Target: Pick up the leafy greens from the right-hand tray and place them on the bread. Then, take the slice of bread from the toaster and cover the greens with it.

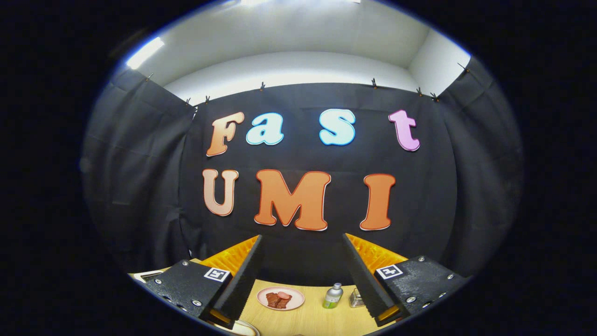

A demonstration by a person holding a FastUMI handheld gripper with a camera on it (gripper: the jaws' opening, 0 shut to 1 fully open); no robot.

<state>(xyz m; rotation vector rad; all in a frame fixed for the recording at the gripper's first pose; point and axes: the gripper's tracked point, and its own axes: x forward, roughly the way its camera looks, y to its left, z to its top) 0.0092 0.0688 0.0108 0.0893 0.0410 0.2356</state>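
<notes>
gripper (302,275) spread wide, holding nothing, aimed high at the booth wall | greens, bread, toaster: can't place them | far ahead on counter (308,317): plate (280,298), bottle (333,296) | progress: you can't judge it here

One pink plate (281,298) carrying two pieces of brown food (278,299), one small bottle (332,296) and one metal object (357,298) sit on one wooden table (308,317).

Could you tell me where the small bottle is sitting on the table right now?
The small bottle stands upright on the wooden table, beyond the open gripper, between the pink plate and a metal object.
</notes>
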